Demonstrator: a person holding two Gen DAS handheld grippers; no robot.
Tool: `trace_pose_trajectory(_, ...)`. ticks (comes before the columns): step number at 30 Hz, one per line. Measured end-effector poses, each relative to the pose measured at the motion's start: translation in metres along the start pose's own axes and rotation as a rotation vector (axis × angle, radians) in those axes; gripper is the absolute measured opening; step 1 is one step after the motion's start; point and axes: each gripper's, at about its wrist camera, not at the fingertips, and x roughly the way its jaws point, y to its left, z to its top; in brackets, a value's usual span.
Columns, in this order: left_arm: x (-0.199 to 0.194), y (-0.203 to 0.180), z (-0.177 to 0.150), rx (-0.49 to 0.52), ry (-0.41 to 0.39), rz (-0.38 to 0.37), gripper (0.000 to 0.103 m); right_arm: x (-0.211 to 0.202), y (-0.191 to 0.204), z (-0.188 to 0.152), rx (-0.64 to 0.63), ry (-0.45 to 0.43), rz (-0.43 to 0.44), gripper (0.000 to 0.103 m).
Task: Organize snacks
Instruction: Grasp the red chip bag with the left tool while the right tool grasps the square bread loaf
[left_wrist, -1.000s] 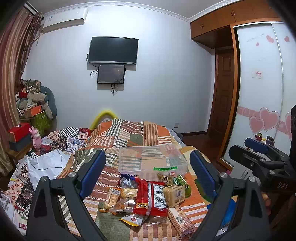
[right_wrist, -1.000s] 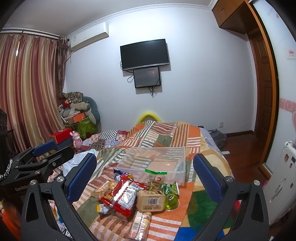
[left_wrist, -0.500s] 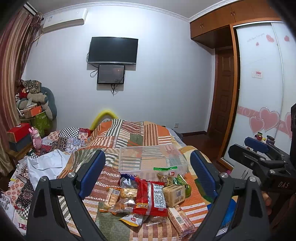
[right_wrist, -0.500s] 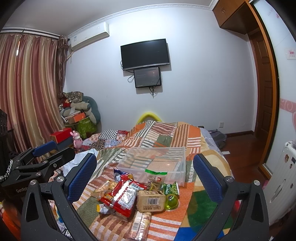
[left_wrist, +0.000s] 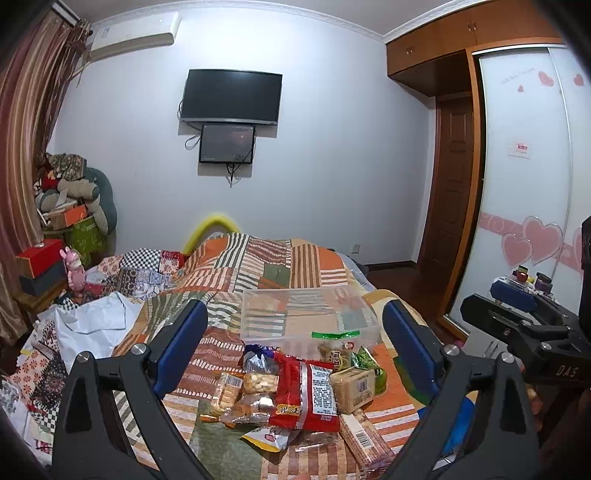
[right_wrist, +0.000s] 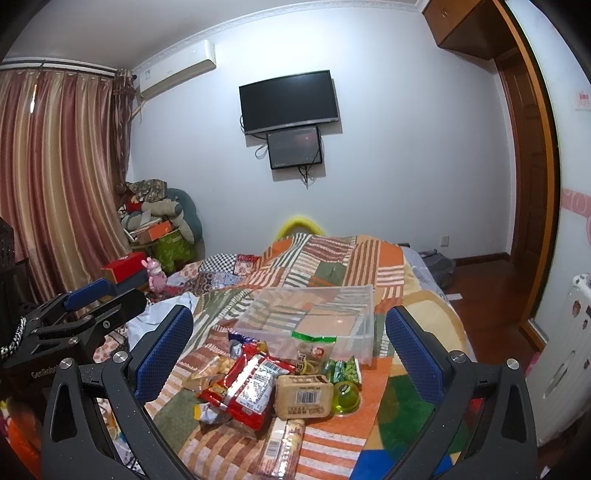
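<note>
Two grippers of mine spread wide and holding nothing, left gripper (left_wrist: 291, 345), right gripper (right_wrist: 289, 345), snack pile (left_wrist: 295, 391) on the patchwork bedspread (left_wrist: 258, 266), just before the clear plastic bin (left_wrist: 306, 317).

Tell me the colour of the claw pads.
Blue pads, clearest in the right wrist view.

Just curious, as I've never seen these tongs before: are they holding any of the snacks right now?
No. Both the left tongs and the right tongs are open and hold nothing.

Nothing has visibly changed; the snacks (left_wrist: 295, 387) lie unmoved.
</note>
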Motion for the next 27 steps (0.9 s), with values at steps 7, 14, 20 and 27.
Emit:
trace_pose_trajectory(7, 0.018, 0.014, -0.009, -0.028, 0.073, -0.035, 0.095, 0.018, -0.013, -0.011, 0.034, 0.073, -0.004, 0.103)
trace_pose_trajectory(14, 0.053, 0.029, -0.028, -0.038, 0.216, -0.039, 0.070, 0.049, -0.027, -0.032, 0.061, 0.215, 0.025, 0.082)
trace_pose_trajectory(20, 0.084, 0.036, -0.052, -0.049, 0.323, -0.039, 0.068, 0.076, -0.031, -0.058, 0.055, 0.356, 0.059, 0.066)
trace_pose_trajectory(27, 0.119, 0.026, -0.073, -0.035, 0.417, -0.056, 0.068, 0.103, -0.039, -0.075, 0.074, 0.464, 0.085, 0.065)
